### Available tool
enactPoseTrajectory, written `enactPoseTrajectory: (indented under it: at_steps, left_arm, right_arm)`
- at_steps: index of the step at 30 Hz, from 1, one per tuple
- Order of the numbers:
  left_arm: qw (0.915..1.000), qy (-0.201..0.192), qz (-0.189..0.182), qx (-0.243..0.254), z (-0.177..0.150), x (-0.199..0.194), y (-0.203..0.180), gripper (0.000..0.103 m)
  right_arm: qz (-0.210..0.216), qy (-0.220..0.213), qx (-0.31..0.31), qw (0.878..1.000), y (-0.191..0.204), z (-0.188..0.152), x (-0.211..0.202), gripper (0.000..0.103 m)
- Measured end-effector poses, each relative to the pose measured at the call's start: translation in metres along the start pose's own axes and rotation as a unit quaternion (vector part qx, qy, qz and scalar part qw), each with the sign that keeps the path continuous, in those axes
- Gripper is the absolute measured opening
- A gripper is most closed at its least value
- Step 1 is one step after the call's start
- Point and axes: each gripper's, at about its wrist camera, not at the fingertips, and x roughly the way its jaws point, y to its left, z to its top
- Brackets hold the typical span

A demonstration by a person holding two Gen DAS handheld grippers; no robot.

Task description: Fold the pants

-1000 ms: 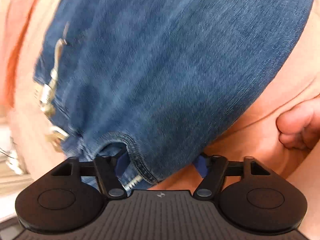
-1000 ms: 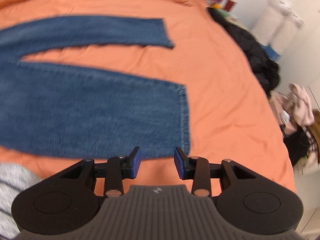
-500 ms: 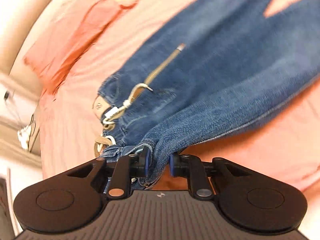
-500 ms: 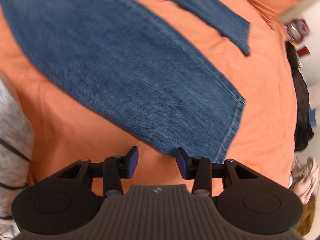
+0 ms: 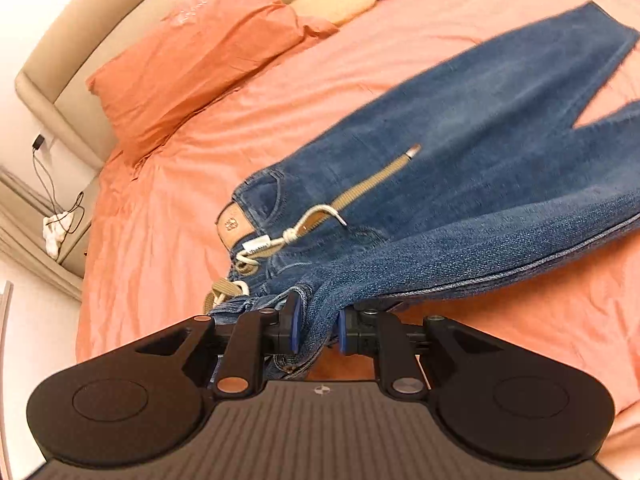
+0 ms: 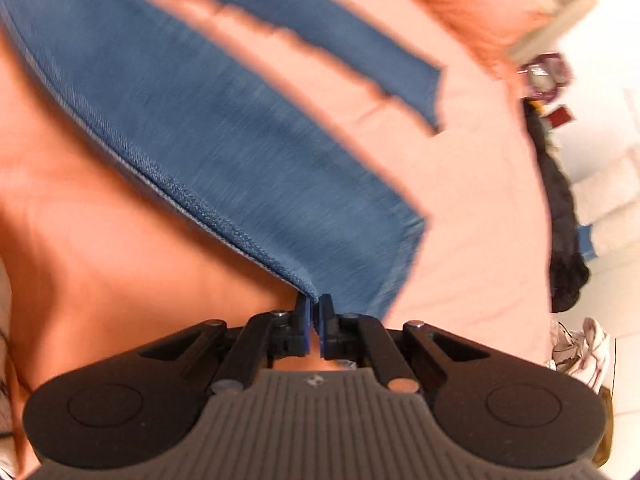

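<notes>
Blue jeans point(image 5: 460, 184) lie spread on the orange bed sheet point(image 5: 160, 220), a beige cord belt point(image 5: 372, 178) trailing across the hip. My left gripper point(image 5: 318, 312) is shut on the near waistband corner and holds it lifted off the sheet, so the near side edge stretches away to the right. In the right wrist view both legs point(image 6: 224, 140) run up and left. My right gripper point(image 6: 315, 306) is shut on the near leg's hem corner, pads pressed together over the thin fabric edge.
Orange pillows point(image 5: 192, 52) and a beige headboard point(image 5: 80, 60) stand at the bed's far end. A nightstand with cables point(image 5: 56, 232) is at the left. A dark heap of clothes point(image 6: 560, 208) lies along the bed's right edge.
My left gripper closed on the waistband and rose with it, rolling as it went. My right gripper rolled, sank to the hem corner and shut on it.
</notes>
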Motion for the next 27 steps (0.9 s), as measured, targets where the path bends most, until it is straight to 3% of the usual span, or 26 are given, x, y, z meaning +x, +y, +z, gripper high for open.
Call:
enactPoseTrajectory:
  at_steps: [5, 10, 18, 27]
  left_arm:
    - [0.9995, -0.019, 0.013, -0.023, 0.021, -0.003, 0.016, 0.017]
    - [0.9989, -0.028, 0.021, -0.033, 0.06, 0.007, 0.033, 0.015]
    - [0.9991, 0.008, 0.017, -0.038, 0.122, 0.081, 0.054, 0.015]
    - [0.9963, 0.074, -0.014, -0.04, 0.151, 0.185, 0.06, 0.015]
  right_arm:
    - [-0.051, -0.046, 0.041, 0.997, -0.041, 0.046, -0.025, 0.0]
    - [-0.095, -0.054, 0.036, 0.993, -0.068, 0.114, -0.013, 0.0]
    - [-0.125, -0.02, 0.015, 0.992, -0.093, 0.222, 0.063, 0.0]
    - [-0.122, 0.026, -0.012, 0.992, -0.082, 0.295, 0.17, 0.0]
